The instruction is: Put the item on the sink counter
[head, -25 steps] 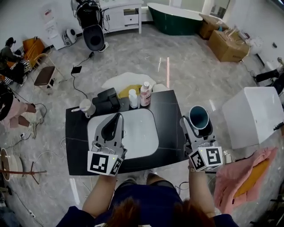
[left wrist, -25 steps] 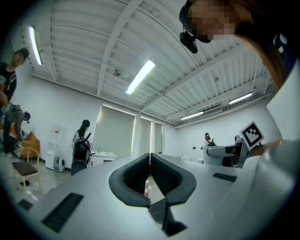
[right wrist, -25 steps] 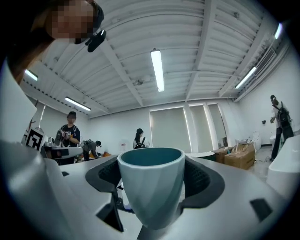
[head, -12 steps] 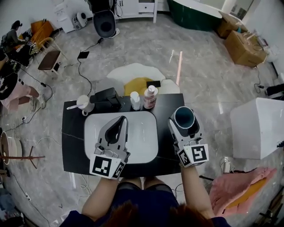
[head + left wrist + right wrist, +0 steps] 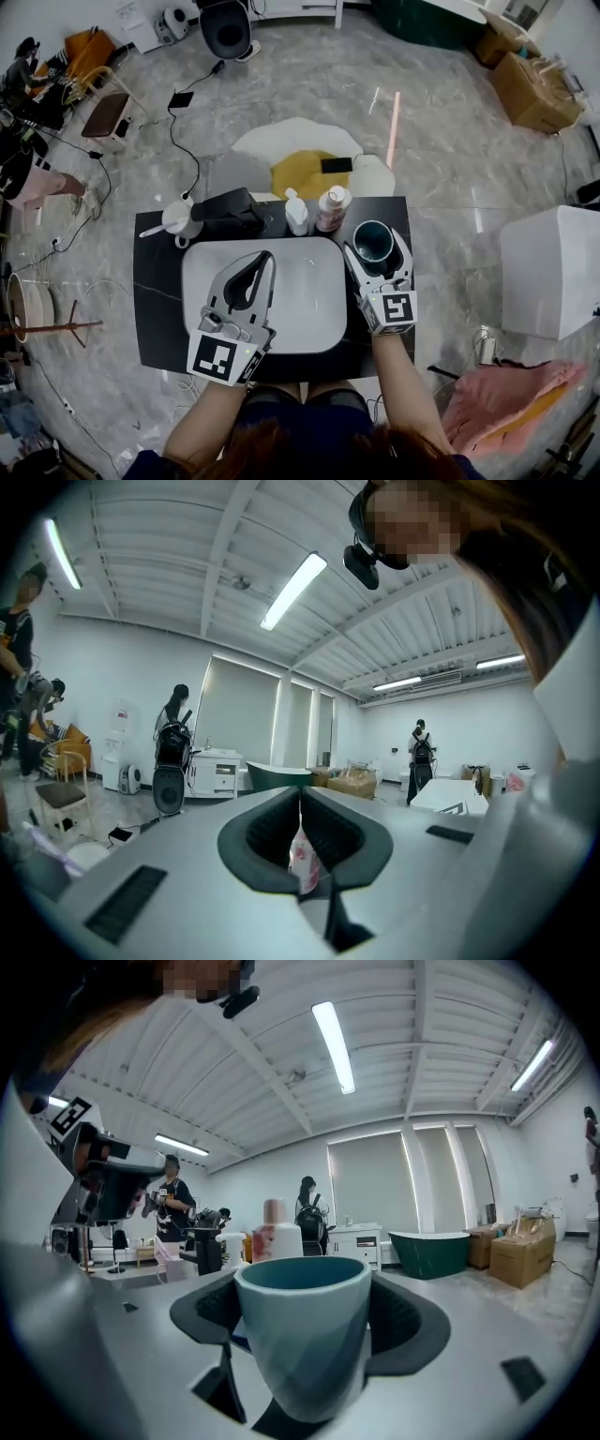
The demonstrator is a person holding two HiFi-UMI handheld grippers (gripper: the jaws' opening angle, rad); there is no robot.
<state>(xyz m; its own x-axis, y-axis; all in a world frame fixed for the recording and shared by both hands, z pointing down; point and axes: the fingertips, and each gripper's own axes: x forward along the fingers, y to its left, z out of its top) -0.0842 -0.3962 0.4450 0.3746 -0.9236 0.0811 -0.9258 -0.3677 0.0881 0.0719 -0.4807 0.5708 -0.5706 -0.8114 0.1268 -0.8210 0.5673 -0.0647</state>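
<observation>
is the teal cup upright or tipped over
Upright: the teal cup stands rim-up in the right gripper, its mouth facing the ceiling.

The teal faceted cup [image 5: 305, 1335] looks matt in the right gripper's [image 5: 376, 251] smooth grey plastic jaws; the black counter [image 5: 155, 309] beneath shines.

1. A large open studio or test hall rather than a home: white ribbed ceiling with long tube lights [image 5: 334, 1044] and a bare grey marble floor [image 5: 450, 159].
2. It is staged as a bathroom, with a free-standing black sink counter [image 5: 159, 309], a white basin [image 5: 314, 300] and a green bathtub [image 5: 429, 1251].
3. Cardboard boxes [image 5: 530, 89] and loose cables [image 5: 174, 141] lie on the floor, and people [image 5: 172, 1206] stand around.
</observation>
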